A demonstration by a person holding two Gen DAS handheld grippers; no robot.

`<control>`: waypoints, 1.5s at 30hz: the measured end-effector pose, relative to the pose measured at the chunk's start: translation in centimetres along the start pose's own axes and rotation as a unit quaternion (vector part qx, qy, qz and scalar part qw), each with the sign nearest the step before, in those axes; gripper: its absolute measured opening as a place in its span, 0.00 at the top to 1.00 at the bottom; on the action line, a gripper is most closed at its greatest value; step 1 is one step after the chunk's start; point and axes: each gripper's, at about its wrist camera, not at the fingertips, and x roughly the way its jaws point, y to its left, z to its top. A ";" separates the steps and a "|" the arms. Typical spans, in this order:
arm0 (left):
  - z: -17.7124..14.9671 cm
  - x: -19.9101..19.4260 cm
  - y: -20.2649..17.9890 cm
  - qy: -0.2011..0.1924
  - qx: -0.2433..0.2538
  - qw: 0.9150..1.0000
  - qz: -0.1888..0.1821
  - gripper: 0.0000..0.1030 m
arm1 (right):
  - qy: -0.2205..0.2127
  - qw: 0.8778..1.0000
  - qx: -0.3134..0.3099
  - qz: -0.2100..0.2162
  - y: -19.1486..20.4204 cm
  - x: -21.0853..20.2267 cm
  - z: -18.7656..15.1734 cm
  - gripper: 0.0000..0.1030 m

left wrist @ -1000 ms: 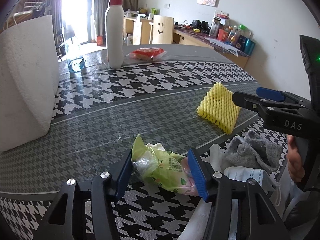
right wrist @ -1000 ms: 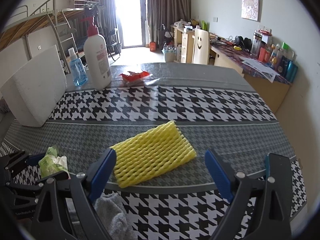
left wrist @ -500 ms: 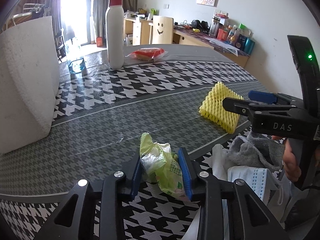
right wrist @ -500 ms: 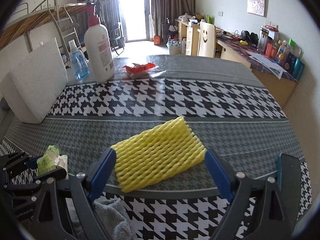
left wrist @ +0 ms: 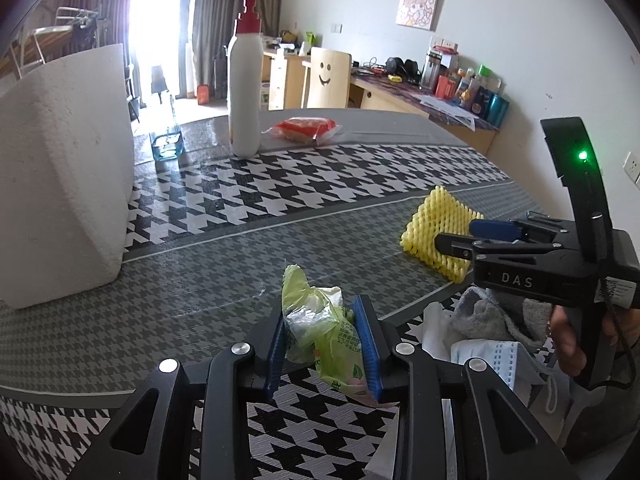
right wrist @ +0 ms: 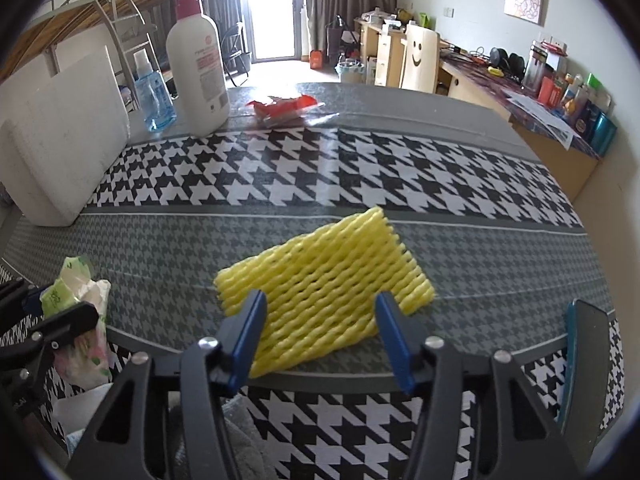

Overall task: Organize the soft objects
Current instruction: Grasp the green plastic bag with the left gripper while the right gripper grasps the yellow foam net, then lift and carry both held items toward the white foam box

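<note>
My left gripper [left wrist: 320, 314] is shut on a green tissue pack [left wrist: 326, 340], whose crumpled top sticks up between the blue pads. The pack rests low on the houndstooth table [left wrist: 320, 184]. In the right wrist view a yellow foam net [right wrist: 328, 264] lies flat on the grey band. My right gripper [right wrist: 320, 306] has its jaws closing over the net's near edge; the net lies between the pads and spreads wider than both, looking unsqueezed. From the left wrist view the right gripper [left wrist: 460, 234] reaches over the foam net [left wrist: 440, 216].
A grey cloth [left wrist: 492, 312] and a face mask [left wrist: 492, 360] lie piled at the near right. A white foam block [right wrist: 60, 140] stands at the left. A pump bottle [right wrist: 198, 68], a small blue bottle [right wrist: 152, 96] and a red packet [right wrist: 284, 106] sit at the far side.
My left jaws closed in on the tissue pack and squeezed it narrow. My right gripper sank toward the foam net and its jaws came well inward.
</note>
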 end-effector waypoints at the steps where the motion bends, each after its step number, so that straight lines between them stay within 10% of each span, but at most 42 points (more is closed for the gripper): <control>1: -0.1 -0.1 0.1 -0.001 -0.001 1.000 -0.002 0.67 | 0.001 1.000 0.000 -0.001 0.0 0.0 0.0 0.43; 10: -0.4 -1.7 0.4 -0.014 -0.006 1.000 -0.002 0.67 | 0.014 1.000 -0.002 -0.005 0.0 0.2 0.1 0.44; 21: -0.3 -4.0 0.7 -0.044 -0.004 0.999 0.010 0.67 | 0.006 1.000 0.000 0.004 0.5 -0.5 -0.1 0.89; 45: -0.8 -8.5 1.6 -0.096 0.016 0.995 0.024 0.67 | -0.104 0.995 -0.002 0.004 3.4 -9.0 -0.4 0.89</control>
